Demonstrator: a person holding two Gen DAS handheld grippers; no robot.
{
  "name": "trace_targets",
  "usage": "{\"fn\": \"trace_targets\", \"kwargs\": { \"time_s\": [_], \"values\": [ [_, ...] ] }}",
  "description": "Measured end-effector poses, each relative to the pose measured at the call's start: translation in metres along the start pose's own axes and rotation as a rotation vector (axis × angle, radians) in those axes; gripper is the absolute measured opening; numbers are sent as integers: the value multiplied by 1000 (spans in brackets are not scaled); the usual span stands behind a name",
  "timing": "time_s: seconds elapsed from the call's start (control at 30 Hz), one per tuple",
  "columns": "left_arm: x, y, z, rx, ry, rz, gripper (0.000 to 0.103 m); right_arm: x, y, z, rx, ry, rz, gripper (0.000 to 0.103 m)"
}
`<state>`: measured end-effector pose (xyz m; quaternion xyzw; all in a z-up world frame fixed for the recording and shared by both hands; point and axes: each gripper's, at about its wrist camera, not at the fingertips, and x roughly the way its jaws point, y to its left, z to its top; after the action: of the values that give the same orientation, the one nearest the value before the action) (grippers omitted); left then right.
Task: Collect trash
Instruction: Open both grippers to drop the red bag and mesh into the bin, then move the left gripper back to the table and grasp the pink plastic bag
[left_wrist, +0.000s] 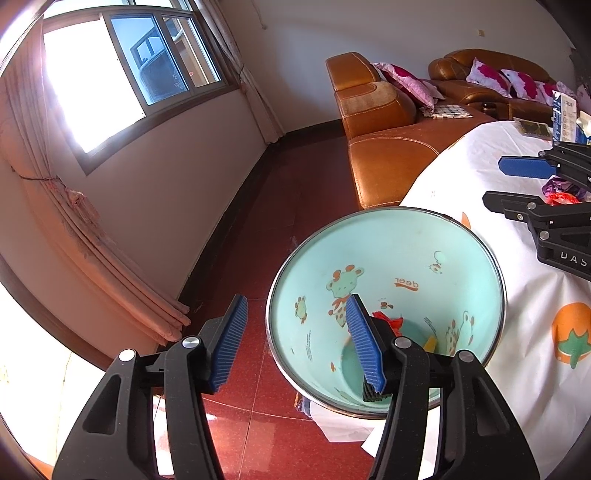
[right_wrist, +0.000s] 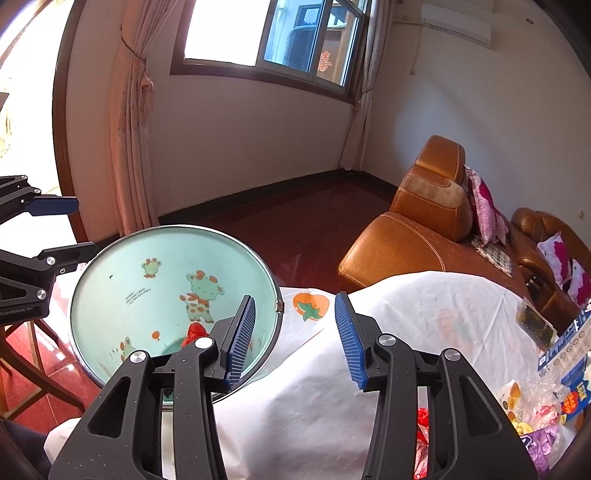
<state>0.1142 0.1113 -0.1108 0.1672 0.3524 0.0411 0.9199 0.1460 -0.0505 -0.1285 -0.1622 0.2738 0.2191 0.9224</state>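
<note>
A mint-green trash bin (left_wrist: 388, 258) with cartoon animals stands beside the table; it also shows in the right wrist view (right_wrist: 147, 266). Red (left_wrist: 384, 317) and yellow (left_wrist: 430, 343) trash lies at its bottom. My left gripper (left_wrist: 295, 339) is open and empty, its right finger over the bin's rim. My right gripper (right_wrist: 295, 336) is open and empty above the table edge next to the bin. Loose wrappers (right_wrist: 532, 410) lie on the white tablecloth (right_wrist: 424, 314) at the right, and a red wrapper (right_wrist: 423, 417) lies under my right gripper.
An orange leather sofa (right_wrist: 424, 229) with pink pillows stands behind the table. A dark packet (right_wrist: 535, 323) and a blue box (right_wrist: 565, 343) lie on the table's far side. Red tiled floor (left_wrist: 266, 221), curtains and a window are to the left.
</note>
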Motion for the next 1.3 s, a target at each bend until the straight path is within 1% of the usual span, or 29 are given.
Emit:
{"fn": "trace_targets", "kwargs": {
  "time_s": [0.33,0.43,0.5,0.53,0.6,0.63,0.7,0.8,0.9,0.97,1.03,1.17,1.2,1.23,1.3],
  "values": [
    [1,-1,0,3,8,0,55,-1,0,1,-5,-3,-19,45],
    [-2,-4,1,2,7,-7,57,-10,-11,3,63,-4,-50,45],
    [-4,-10,2,6,6,-24,57,-25,-25,2,126,-11,-63,45],
    [-6,-14,2,11,5,-36,57,-40,-34,1,158,-21,-85,47],
    [-12,-26,5,22,-2,-71,57,-66,-51,-3,208,-42,-101,50],
    [-14,-32,6,28,-6,-84,58,-84,-62,-8,236,-52,-130,51],
    [-24,-49,9,51,-24,-124,58,-119,-86,-25,295,-72,-187,54],
    [-42,-80,14,101,-56,-181,58,-154,-115,-58,367,-65,-282,58],
    [-58,-112,17,145,-82,-239,59,-187,-148,-109,463,-15,-394,58],
    [-70,-135,20,173,-102,-278,60,-203,-163,-140,515,14,-439,58],
    [-78,-155,22,194,-113,-317,60,-219,-174,-170,567,37,-477,60],
    [-98,-195,25,227,-145,-384,61,-245,-182,-211,626,40,-531,63],
    [-102,-207,25,239,-152,-397,62,-250,-184,-218,637,39,-538,63],
    [-104,-216,25,247,-155,-406,66,-254,-184,-225,647,35,-544,64],
    [-105,-235,25,262,-154,-423,70,-258,-185,-234,659,34,-547,64]
  ]
}}
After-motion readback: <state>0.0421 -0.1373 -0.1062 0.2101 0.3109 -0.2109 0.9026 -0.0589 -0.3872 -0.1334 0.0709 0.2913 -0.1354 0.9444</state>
